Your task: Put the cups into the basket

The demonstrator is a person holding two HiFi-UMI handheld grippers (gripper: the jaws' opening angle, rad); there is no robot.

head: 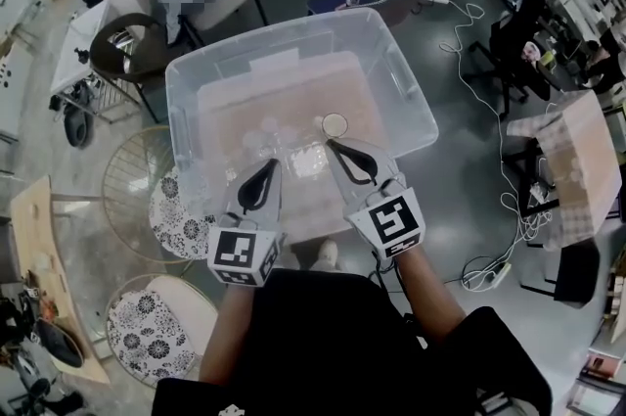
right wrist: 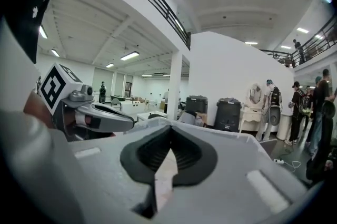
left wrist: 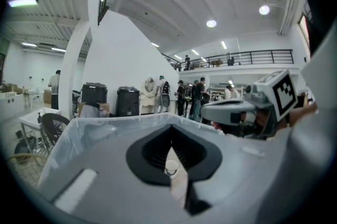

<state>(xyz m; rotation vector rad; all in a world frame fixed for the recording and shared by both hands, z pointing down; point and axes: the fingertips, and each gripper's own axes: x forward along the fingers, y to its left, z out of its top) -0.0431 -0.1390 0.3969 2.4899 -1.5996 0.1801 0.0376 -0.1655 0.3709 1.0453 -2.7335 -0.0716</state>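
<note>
A large clear plastic basket [head: 400,81] stands below me, its pinkish floor holding several clear cups, among them one upright with a round rim [head: 335,124] and another lying near the front wall [head: 309,160]. My left gripper [head: 271,161] is shut with nothing in it and hangs over the basket's near edge. My right gripper [head: 331,143] is beside it, also shut with nothing in it. In the left gripper view the jaws [left wrist: 171,136] meet, and a cup [left wrist: 171,167] shows through the slit below them. The right gripper view shows its shut jaws [right wrist: 169,136] and the left gripper [right wrist: 95,115].
A round wire-and-glass table [head: 132,184] and two patterned stools [head: 181,213] [head: 156,321] stand to the left. A dark chair [head: 127,47] and a seated person are behind the basket. Cables [head: 504,160] and a small table [head: 577,160] are on the right.
</note>
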